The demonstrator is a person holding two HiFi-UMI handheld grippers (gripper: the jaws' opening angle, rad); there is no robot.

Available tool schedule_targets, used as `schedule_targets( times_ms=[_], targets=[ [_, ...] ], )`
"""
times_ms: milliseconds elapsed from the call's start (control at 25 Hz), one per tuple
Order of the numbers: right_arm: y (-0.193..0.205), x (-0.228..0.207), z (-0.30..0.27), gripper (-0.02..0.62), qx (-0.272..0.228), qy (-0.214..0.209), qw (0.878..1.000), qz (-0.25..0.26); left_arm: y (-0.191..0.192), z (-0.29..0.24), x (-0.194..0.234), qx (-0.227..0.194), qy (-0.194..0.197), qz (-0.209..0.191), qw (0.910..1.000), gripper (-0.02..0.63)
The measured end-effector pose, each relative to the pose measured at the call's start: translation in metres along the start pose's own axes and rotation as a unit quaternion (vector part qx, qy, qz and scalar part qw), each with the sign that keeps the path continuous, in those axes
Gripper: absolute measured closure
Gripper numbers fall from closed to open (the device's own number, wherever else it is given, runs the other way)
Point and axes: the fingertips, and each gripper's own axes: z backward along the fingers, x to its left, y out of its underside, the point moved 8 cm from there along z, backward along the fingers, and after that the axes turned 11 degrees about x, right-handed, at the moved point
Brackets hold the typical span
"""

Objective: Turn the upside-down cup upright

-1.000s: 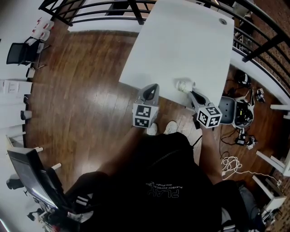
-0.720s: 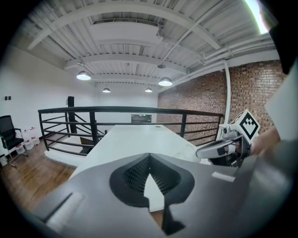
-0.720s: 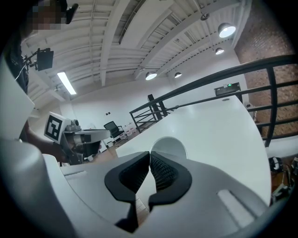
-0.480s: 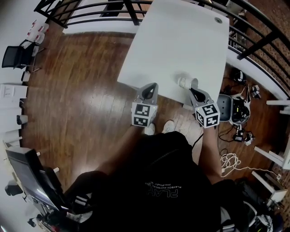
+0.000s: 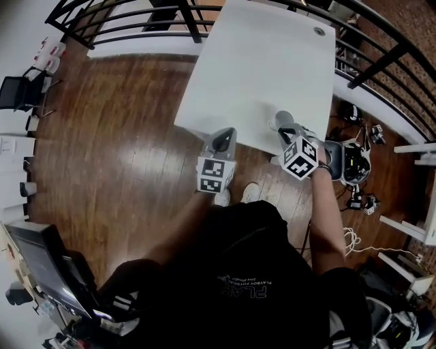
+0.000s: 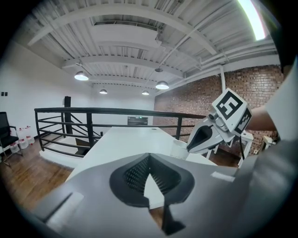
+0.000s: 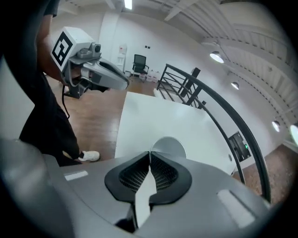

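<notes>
A pale cup (image 5: 280, 121) is near the front right edge of the white table (image 5: 266, 61). My right gripper (image 5: 285, 129) is shut on the cup's thin wall. In the right gripper view the cup (image 7: 169, 148) shows as a round grey disc just past the pinched pads of that gripper (image 7: 149, 153). The left gripper view has the cup (image 6: 179, 149) beside the right gripper (image 6: 189, 147), just above the tabletop. My left gripper (image 5: 227, 133) hovers at the table's front edge, shut on nothing (image 6: 149, 156), well left of the cup.
A black railing (image 5: 136, 20) runs behind and to the right of the table. A cable hole (image 5: 319, 31) sits in the far right corner. A grey chair (image 5: 346, 162) and cables (image 5: 361, 201) lie on the wood floor (image 5: 122, 136) at right. The person's shoes (image 5: 235, 194) are under the table's edge.
The right gripper has rolled at the wrist, its marker cube turning, and lifted a little with the cup; the cup went from lying off its left side to ahead of its tips. The left gripper stayed put.
</notes>
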Motion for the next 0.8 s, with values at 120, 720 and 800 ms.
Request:
schedule_targets(
  times_ms=[120,720,800],
  targets=[
    [-0.007,-0.001,-0.006,0.569,0.04,-0.01,0.999,0.034,0.0,0.004,0.006,-0.003,0.0,0.005,1.0,0.607],
    [-0.005,0.009,-0.032,0.557,0.094,0.003,0.992,0.08,0.011,0.012,0.018,-0.009,-0.014,0.024,0.9996,0.607],
    [-0.003,0.009,-0.033,0.514,0.095,0.015,0.992,0.08,0.01,0.01,0.017,-0.01,-0.013,0.024,0.9996,0.608]
  ],
)
